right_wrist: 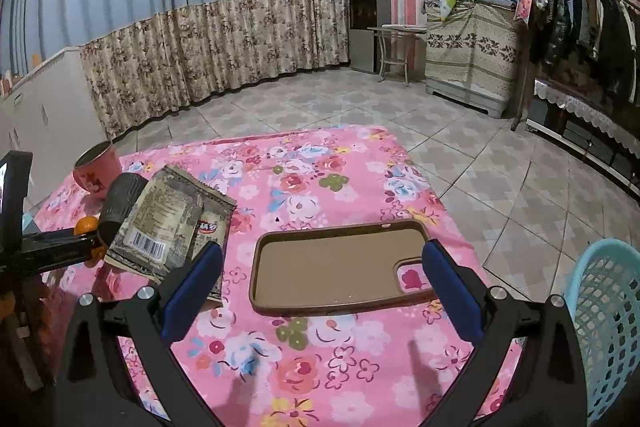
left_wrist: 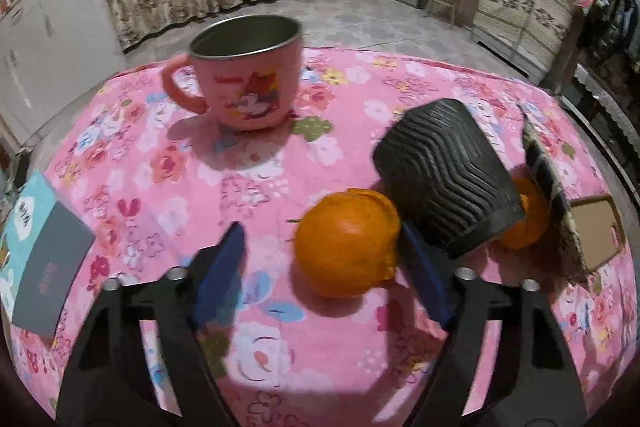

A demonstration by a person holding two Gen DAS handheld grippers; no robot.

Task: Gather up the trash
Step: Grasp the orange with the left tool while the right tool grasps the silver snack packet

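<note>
In the left wrist view an orange peel (left_wrist: 346,241) lies on the pink floral tablecloth (left_wrist: 248,163), between my left gripper's (left_wrist: 320,259) open blue fingers, untouched. A black ribbed paper cup (left_wrist: 444,179) lies on its side just right of it, with a second peel (left_wrist: 520,219) behind. A snack wrapper (right_wrist: 168,223) leans against the cup (right_wrist: 120,203) in the right wrist view. My right gripper (right_wrist: 322,275) is open and empty above a brown phone case (right_wrist: 336,267). The left gripper's arm (right_wrist: 52,251) shows at the left edge.
A pink cartoon mug (left_wrist: 248,75) stands at the back left. A teal and grey booklet (left_wrist: 36,251) lies at the table's left edge. A light blue plastic basket (right_wrist: 608,331) stands off the table's right side. Tiled floor, curtains and furniture lie beyond.
</note>
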